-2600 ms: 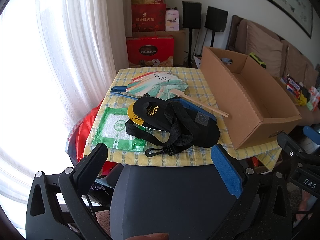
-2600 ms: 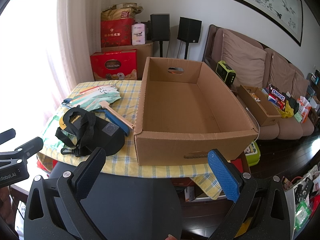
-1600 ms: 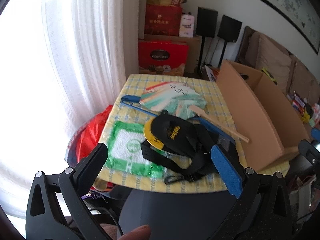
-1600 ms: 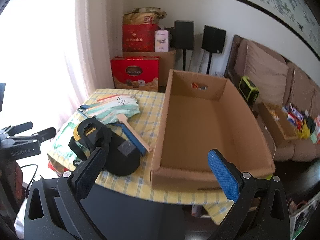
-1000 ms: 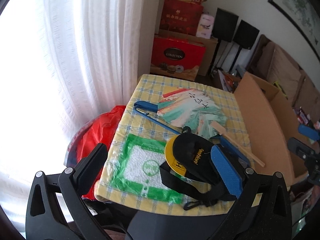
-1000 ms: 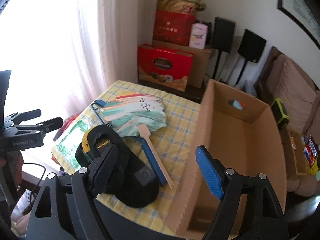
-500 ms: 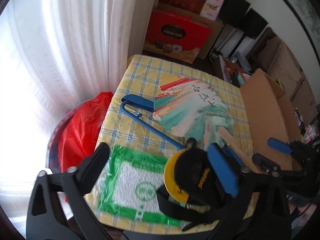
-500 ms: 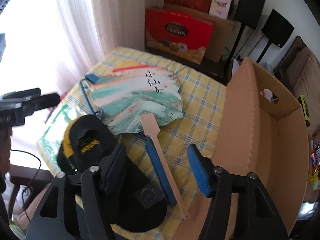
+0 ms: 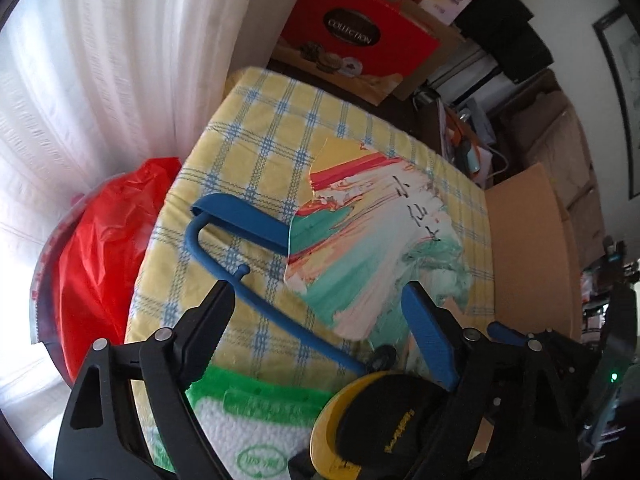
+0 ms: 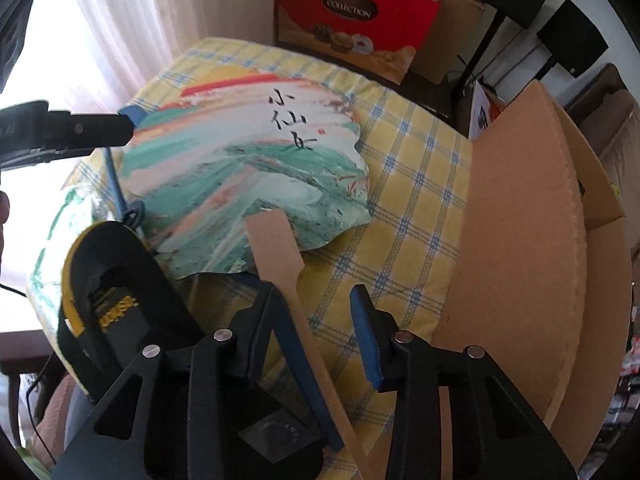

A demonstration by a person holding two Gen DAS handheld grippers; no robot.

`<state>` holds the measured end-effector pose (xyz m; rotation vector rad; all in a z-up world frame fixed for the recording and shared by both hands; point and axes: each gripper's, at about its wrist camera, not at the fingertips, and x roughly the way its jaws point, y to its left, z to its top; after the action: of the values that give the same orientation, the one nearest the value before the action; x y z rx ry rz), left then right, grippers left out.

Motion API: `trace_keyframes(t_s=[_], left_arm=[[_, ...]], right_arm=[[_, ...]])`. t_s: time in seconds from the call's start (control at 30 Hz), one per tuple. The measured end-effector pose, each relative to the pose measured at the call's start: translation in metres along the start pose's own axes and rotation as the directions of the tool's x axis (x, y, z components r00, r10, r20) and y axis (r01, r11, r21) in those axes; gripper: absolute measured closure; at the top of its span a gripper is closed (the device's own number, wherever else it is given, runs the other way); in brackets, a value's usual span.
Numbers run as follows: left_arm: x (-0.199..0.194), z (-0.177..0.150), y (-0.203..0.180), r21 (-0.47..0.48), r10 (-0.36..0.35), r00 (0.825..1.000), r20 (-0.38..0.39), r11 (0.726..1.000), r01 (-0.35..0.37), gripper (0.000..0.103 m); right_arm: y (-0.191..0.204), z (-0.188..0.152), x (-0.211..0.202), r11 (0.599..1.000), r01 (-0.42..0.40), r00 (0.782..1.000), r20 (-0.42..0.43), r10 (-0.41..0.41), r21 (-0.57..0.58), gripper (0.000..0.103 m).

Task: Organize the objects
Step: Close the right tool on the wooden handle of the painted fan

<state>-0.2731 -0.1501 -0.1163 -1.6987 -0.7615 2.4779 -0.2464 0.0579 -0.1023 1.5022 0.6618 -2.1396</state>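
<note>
A painted paper fan (image 10: 248,168) with a wooden handle (image 10: 308,320) lies on the yellow checked table (image 10: 416,200); it also shows in the left wrist view (image 9: 372,248). A blue hanger (image 9: 240,248) lies partly under it. A black and yellow cap (image 10: 108,288) sits at the near left. My right gripper (image 10: 316,304) is open, its fingers either side of the fan handle. My left gripper (image 9: 320,296) is open above the hanger and the fan's edge.
A large open cardboard box (image 10: 520,260) stands at the table's right. A green and white packet (image 9: 256,420) lies at the near edge. A red bag (image 9: 100,248) hangs left of the table by the white curtain. Red gift boxes (image 10: 352,12) and speakers stand behind.
Both grippers have moved forward and down over the table. The right gripper has narrowed and now straddles the fan handle. The left gripper has come over the hanger.
</note>
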Motion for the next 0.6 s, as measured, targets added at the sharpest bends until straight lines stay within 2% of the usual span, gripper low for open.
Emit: trace_keyframes(t_s=[0.17, 0.3, 0.47, 0.57, 0.6], left_arm=[[0.009, 0.004, -0.008, 0.037, 0.019, 1.0, -0.002, 0.999, -0.018, 0.025], [0.012, 0.002, -0.009, 0.016, -0.04, 0.998, -0.042, 0.999, 0.041, 0.033], [0.014, -0.003, -0.014, 0.044, 0.001, 0.999, -0.042, 0.999, 0.0, 0.04], [0.015, -0.001, -0.015, 0.039, 0.01, 0.999, -0.042, 0.999, -0.009, 0.041], [0.015, -0.001, -0.015, 0.037, 0.013, 0.999, -0.041, 0.999, -0.011, 0.041]], right_arm=[[-0.001, 0.006, 0.008, 1.0, -0.013, 0.999, -0.029, 0.013, 0.001, 0.066], [-0.001, 0.009, 0.01, 0.999, -0.036, 0.998, -0.042, 0.036, 0.007, 0.066], [0.0, 0.01, 0.013, 0.997, -0.072, 0.996, -0.052, 0.072, 0.005, 0.066], [0.001, 0.011, 0.016, 0.996, -0.086, 0.994, -0.061, 0.086, 0.01, 0.066], [0.002, 0.012, 0.015, 0.995, -0.104, 0.993, -0.054, 0.104, 0.007, 0.071]])
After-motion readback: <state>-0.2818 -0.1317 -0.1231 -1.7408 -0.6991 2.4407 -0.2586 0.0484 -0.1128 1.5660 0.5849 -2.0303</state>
